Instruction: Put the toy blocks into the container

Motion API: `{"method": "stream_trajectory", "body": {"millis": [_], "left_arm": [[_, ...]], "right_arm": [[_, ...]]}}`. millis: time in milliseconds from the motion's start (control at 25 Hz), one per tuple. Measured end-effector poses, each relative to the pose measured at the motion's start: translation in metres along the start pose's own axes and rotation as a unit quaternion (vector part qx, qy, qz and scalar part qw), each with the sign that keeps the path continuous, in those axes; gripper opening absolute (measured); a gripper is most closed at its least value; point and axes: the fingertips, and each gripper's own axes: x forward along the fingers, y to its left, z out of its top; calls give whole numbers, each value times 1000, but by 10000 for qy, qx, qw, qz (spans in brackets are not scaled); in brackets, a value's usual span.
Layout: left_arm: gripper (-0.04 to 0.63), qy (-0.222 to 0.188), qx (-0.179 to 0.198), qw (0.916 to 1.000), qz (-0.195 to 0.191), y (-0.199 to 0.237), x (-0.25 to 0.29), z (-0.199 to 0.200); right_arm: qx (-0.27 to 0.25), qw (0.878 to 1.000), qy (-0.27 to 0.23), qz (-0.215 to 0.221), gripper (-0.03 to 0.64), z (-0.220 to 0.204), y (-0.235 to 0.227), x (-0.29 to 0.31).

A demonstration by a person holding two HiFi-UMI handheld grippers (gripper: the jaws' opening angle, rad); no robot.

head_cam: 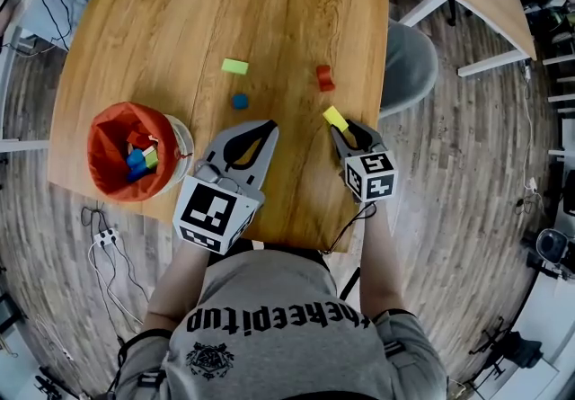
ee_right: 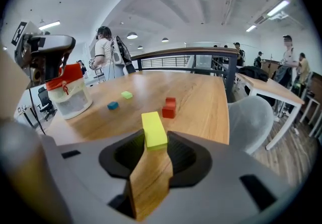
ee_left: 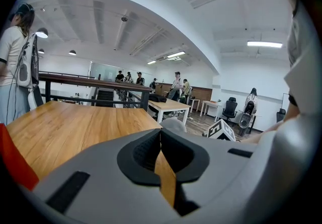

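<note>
The red-lined container (head_cam: 101, 133) stood near the wooden table's (head_cam: 180, 12) left edge, with a small heap of blocks (head_cam: 139, 155) inside: blue, green and red. The right gripper (head_cam: 345, 128) pinched a yellow block (head_cam: 335, 118) at its tips, well apart from the container. The left gripper (head_cam: 268, 128) was closed on nothing. A lime block (head_cam: 234, 66), a blue block (head_cam: 240, 101) and a red block (head_cam: 324, 77) lay loose on the table.

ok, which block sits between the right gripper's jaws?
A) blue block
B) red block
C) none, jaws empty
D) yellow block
D: the right gripper has its jaws closed on the yellow block, while the red block and blue block lie on the table beyond it.
</note>
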Motion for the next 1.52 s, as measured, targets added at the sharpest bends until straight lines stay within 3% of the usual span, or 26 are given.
{"method": "stream_trajectory", "body": {"millis": [640,1000,1520], "left_arm": [[15,-353,-15,9980,519,22,-61,5],[15,-596,-59,9927,1044,41,-110,4],[15,-859,-229,9762,1979,79,-188,-2]], "right_arm": [[-412,9878,-1262,814,147,102,98,-26],[-825,9708,-1722,1450,147,149,168,-33],[-1442,9386,-2029,2389,147,199,273,-26]]}}
